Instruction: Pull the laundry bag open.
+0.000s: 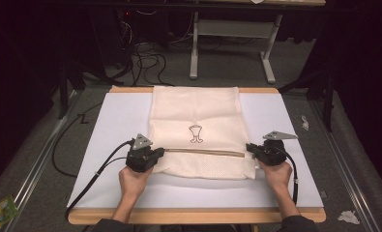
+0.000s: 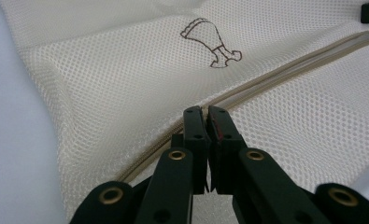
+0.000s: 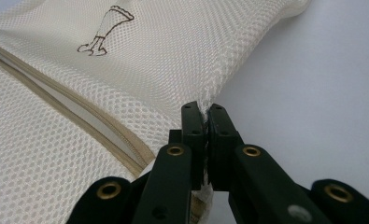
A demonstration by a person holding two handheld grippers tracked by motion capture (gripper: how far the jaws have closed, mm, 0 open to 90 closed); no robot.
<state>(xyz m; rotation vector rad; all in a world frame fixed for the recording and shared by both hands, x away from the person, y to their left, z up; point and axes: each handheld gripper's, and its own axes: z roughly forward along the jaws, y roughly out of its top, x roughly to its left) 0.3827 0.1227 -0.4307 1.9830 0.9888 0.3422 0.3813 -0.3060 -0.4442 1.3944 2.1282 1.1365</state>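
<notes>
A cream mesh bag with a small brown drawing lies flat on the white board. A tan zipper runs across its near part. My left gripper sits at the zipper's left end. In the left gripper view, the left gripper has its jaws shut just over the zipper, and I see nothing between them. My right gripper is at the bag's right edge. In the right gripper view, the right gripper is shut on the edge of the mesh bag, beside the zipper.
The board rests on a wooden table. Black cables trail from the left gripper off the table's left side. A metal table frame and more cables stand on the floor beyond. A green packet lies on the floor at lower left.
</notes>
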